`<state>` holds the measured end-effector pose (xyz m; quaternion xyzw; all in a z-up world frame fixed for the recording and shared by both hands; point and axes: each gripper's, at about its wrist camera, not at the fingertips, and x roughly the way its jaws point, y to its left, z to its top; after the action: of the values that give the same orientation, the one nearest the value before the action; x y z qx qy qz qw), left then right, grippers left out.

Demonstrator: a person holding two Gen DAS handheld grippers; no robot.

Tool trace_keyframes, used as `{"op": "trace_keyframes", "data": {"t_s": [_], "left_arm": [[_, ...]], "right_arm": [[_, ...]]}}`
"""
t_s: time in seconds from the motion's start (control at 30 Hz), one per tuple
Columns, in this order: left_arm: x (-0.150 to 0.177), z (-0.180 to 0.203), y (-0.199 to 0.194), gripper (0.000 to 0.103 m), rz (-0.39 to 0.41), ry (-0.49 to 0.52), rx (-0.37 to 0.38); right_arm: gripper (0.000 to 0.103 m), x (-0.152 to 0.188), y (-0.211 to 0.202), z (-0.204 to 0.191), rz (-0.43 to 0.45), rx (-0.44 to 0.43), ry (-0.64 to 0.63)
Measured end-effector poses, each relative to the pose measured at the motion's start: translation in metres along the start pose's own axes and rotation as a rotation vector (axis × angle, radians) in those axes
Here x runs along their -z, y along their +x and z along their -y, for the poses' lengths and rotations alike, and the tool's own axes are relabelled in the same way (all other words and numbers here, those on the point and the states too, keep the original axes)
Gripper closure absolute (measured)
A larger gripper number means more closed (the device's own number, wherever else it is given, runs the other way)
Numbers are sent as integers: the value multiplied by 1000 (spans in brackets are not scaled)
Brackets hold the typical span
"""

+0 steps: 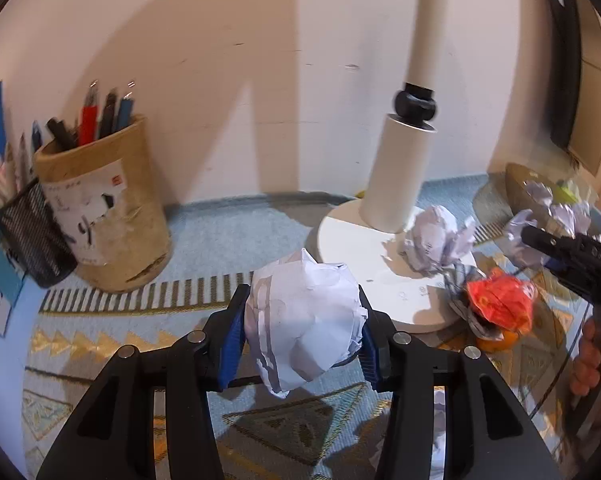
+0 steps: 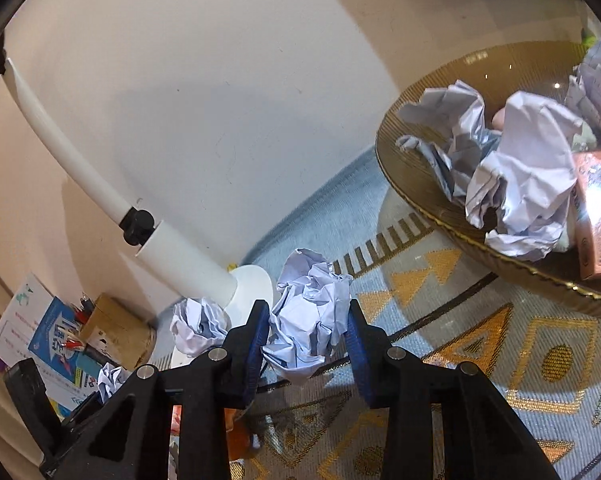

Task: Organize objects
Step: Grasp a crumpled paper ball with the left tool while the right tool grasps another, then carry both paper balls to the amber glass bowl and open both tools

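Observation:
My left gripper (image 1: 302, 300) is shut on a large crumpled white paper ball (image 1: 304, 332), which bulges between the blue pads above the patterned tablecloth (image 1: 112, 344). In the right wrist view, my right gripper (image 2: 308, 312) is shut on a smaller crumpled paper ball (image 2: 310, 308). To its upper right stands a round golden tray (image 2: 416, 188) with several crumpled papers (image 2: 524, 176) and a pink box (image 2: 600, 208) in it. A third paper ball (image 1: 432, 240) rests on the white lamp base (image 1: 364, 272).
A wooden pen pot (image 1: 112, 208) and a black mesh pen holder (image 1: 32, 236) stand at the left by the wall. A red-orange wrapper (image 1: 500, 300) lies over an orange (image 1: 496, 343) beside the lamp base. The lamp stem (image 1: 400, 176) rises behind. Booklets (image 2: 52, 340) lean at the far left.

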<state>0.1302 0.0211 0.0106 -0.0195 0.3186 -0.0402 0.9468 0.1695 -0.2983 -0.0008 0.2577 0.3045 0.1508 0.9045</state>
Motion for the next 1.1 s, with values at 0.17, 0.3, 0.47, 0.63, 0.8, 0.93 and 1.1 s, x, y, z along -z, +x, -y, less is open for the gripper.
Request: {"op": "trace_keyframes", "data": {"t_s": [0.17,0.3,0.47,0.63,0.8,0.93,1.1], "left_arm": [[-1,-9,-2,58,15,-47,-21],[-1,-10,-6,58,36,-57,-59],[1,-8,-15,58,79,-51,-98],[2,-10,-21,58,100,-66,-119],[3,-9,-31,58,99,-60,-129],[-9,-3,-51,58,138,-40,-131],[-50,15,-83,58,208,-9,-106]], "right_arm": [[66,2,-8,-12,35,11,-57],[66,4,-8,-23,45,18,-111],[66,8,-11,-40,70,15,-196],[66,13,-12,-54,85,57,-267],[66,18,-19,-45,68,43,-192],[66,10,-30,-39,77,40,-171],[66,-17,-45,-39,112,29,-161]]}}
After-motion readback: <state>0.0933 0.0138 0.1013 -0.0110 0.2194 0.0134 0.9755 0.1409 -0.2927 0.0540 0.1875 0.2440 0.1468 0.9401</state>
